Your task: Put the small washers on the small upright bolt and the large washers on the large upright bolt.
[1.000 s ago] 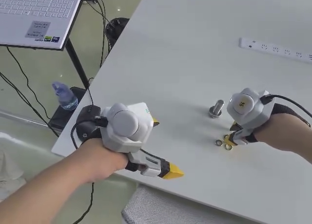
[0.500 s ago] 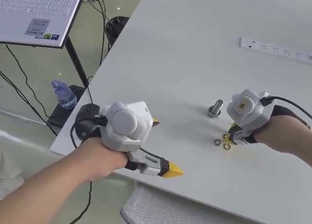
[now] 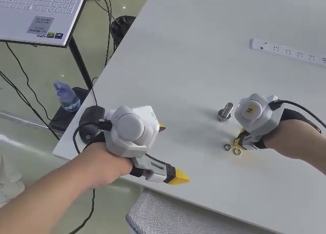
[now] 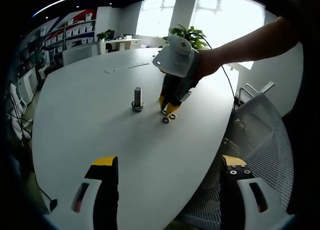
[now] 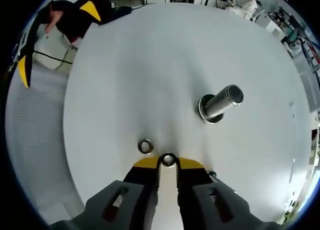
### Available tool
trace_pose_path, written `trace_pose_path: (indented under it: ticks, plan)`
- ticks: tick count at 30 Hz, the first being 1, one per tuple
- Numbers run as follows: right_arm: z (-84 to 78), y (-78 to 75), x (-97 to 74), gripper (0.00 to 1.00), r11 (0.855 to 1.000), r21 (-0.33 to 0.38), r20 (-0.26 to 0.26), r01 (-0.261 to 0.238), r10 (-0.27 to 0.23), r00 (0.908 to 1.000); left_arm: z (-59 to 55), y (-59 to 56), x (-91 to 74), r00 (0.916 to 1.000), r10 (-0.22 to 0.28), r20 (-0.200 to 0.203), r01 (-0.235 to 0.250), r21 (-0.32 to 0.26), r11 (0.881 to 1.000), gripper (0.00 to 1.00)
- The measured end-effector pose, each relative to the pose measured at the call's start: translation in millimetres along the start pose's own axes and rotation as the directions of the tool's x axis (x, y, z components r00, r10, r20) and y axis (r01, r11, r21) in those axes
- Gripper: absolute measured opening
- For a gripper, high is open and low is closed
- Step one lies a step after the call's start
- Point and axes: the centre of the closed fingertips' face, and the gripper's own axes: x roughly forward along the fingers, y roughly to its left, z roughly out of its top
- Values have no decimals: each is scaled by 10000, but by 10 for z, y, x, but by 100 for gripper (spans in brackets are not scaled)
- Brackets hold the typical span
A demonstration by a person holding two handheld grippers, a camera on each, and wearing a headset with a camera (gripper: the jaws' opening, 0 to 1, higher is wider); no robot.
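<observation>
An upright steel bolt (image 3: pixel 225 112) (image 5: pixel 220 103) (image 4: pixel 137 98) stands on the white table (image 3: pixel 204 55). Just in front of it lie small washers (image 3: pixel 227 148) (image 4: pixel 165 120). My right gripper (image 3: pixel 238 141) (image 5: pixel 168 162) points down at them, its yellow tips pinched on one washer (image 5: pixel 168 159) that rests on the table. A second washer (image 5: pixel 145 146) lies free to the left of the tips, and another (image 3: pixel 237 152) lies close by. My left gripper (image 3: pixel 169 152) (image 4: pixel 170 190) hovers over the near table edge, jaws wide open and empty.
A white power strip (image 3: pixel 288 52) lies at the far right of the table. A laptop (image 3: pixel 38 12) sits on a stand off the table's left, with cables and a water bottle (image 3: pixel 66 96) on the floor. A mesh chair (image 3: pixel 168 218) stands by the near edge.
The right gripper has edged slightly up and left over the washers. The left gripper has stayed where it was.
</observation>
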Motion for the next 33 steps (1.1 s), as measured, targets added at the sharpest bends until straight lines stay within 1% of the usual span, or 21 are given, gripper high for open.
trace_pose_path:
  ticks: [3,5,10,20,24,27,29,33]
  plan:
    - [4,13,-10,13,10000,-13,-100,30,-30,9999,4,-5,-6,10000,20,20,-20,5,10000,83]
    - [5,18,-17,13,9999,103,-127,30,-28,9999,10,-11,-7,10000,26,31,-26,4,10000,83]
    - [0,12,-17,13,9996,283,-37,-8,9,10000,13,-19,-12,10000,66,33,-66,43,10000,83]
    - [-7,60,-49,13,9995,314,23,-8,7,10000,-11,-33,-24,9999,127,-37,-126,57,9999,82]
    - [3,76,-128,12,9993,384,102,-19,15,9999,-16,-40,-28,9999,142,-52,-142,67,9999,82]
    - [8,53,-198,12,9989,472,153,-9,2,9999,-13,-40,-28,9999,150,-48,-150,59,9999,82]
    - [23,32,-251,12,9980,637,310,-5,-15,9995,-9,-38,-25,9999,162,-59,-161,85,9998,82]
    - [11,7,-331,12,9966,825,412,9,-44,9991,18,-50,-15,9999,145,-40,-144,111,9998,82]
